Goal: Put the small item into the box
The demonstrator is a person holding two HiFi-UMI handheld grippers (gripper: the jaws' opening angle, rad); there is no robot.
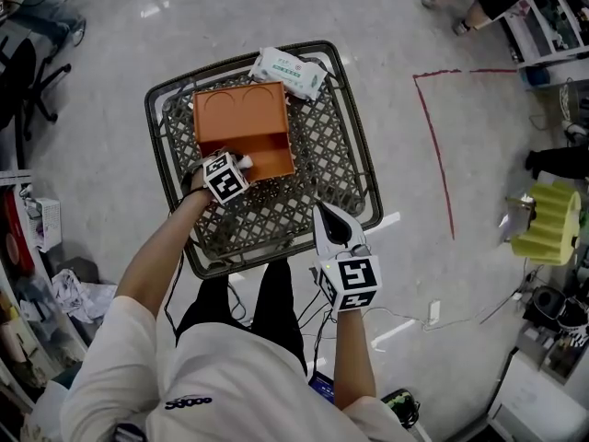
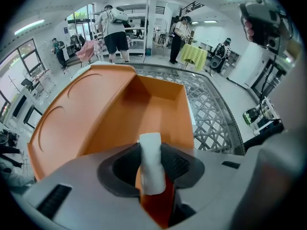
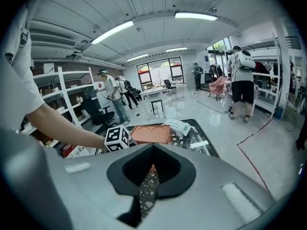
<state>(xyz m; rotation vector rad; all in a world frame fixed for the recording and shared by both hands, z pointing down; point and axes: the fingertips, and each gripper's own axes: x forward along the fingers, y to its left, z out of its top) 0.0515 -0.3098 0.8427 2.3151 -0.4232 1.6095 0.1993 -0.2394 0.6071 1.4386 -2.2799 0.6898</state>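
From the head view, the left gripper [image 1: 237, 166] points steeply down at the near left corner of the orange box [image 1: 241, 118], which lies open on a black lattice basket [image 1: 324, 155]. A pack of wipes [image 1: 288, 70] sits at the basket's far edge. The right gripper [image 1: 329, 215] hangs over the near right rim, well apart from the box.

In the left gripper view, a small white item [image 2: 150, 162] stands upright between the dark pads [image 2: 181, 165]. Both pads press on its sides, so the jaws are held apart only by its width. Its top pokes out past them, over the box's open hollow and not touching the floor of it.

In the right gripper view, the jaw tips meet and hold nothing. Only lattice shows through the slit behind them.
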